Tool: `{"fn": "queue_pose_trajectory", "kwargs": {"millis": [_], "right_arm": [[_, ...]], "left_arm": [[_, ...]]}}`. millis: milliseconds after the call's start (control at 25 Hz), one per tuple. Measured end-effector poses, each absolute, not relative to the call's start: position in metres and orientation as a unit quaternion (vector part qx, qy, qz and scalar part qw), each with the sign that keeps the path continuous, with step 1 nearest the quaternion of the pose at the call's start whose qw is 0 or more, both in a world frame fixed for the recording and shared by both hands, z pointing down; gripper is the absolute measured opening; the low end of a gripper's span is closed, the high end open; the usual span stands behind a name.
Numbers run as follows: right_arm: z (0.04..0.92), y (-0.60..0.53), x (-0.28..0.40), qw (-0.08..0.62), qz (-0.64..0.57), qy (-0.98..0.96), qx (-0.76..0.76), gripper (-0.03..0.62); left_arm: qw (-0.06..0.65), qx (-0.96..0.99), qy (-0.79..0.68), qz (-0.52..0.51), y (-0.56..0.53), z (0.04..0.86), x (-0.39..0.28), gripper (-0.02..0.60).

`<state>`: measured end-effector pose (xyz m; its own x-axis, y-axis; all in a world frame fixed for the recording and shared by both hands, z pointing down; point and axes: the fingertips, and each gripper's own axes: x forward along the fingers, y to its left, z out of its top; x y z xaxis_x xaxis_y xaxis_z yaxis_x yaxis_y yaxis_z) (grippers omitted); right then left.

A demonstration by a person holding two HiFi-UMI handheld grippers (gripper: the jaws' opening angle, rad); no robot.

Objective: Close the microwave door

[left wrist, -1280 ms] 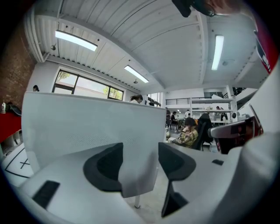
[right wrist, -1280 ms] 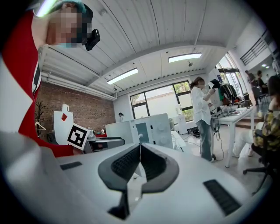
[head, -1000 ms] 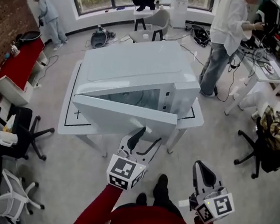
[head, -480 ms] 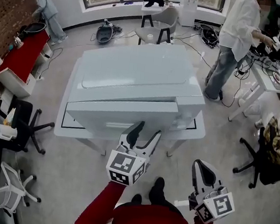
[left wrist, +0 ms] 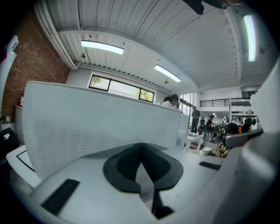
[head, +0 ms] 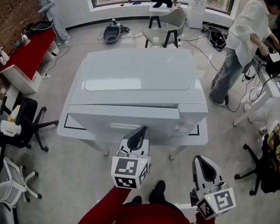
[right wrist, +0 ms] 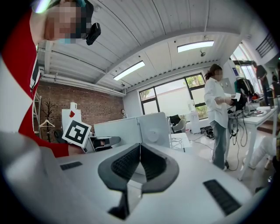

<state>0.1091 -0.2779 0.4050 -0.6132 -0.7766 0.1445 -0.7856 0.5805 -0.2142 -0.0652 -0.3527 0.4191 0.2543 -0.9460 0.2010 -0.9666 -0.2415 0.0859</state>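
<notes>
Microwave door [head: 124,118] faces the left tool [head: 139,132] — near level, jaws just closed, empty — right tool [head: 202,165] likewise pinched empty.

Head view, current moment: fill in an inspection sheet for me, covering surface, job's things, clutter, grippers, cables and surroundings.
Surface: white table with a black outline.
Job's things: microwave on the table; its door looks shut or very nearly so.
Clutter: nothing seen on the table.
Grippers: left gripper right in front of the door, its fingers have just closed on nothing; contact with the door cannot be told. Right gripper shut, empty, off to the side.
Cables: loose cables lying beyond the table.
Surroundings: person standing at right, second person by a red bench, chairs.
</notes>
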Motion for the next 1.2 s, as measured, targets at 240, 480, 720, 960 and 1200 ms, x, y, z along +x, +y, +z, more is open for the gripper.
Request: {"fn": "queue_pose_trajectory", "kwargs": {"millis": [240, 480, 720, 960, 1200], "right_arm": [[0.397, -0.29, 0.102, 0.01, 0.122, -0.899, 0.421, 0.014], [0.394, -0.296, 0.095, 0.003, 0.123, -0.905, 0.408, 0.014], [0.395, -0.302, 0.096, 0.003, 0.129, -0.907, 0.402, 0.014], [0.403, -0.301, 0.093, 0.019, 0.131, -0.907, 0.399, 0.013], [0.401, -0.297, 0.094, 0.009, 0.134, -0.905, 0.405, 0.014]], "left_arm": [[0.086, 0.771, -0.627, 0.067, -0.353, 0.418, -0.066, 0.009], [0.09, 0.769, -0.629, 0.066, -0.356, 0.417, -0.069, 0.009], [0.08, 0.773, -0.624, 0.075, -0.358, 0.415, -0.066, 0.009], [0.096, 0.773, -0.624, 0.066, -0.362, 0.416, -0.068, 0.008], [0.088, 0.793, -0.6, 0.061, -0.362, 0.417, -0.069, 0.008]]}}
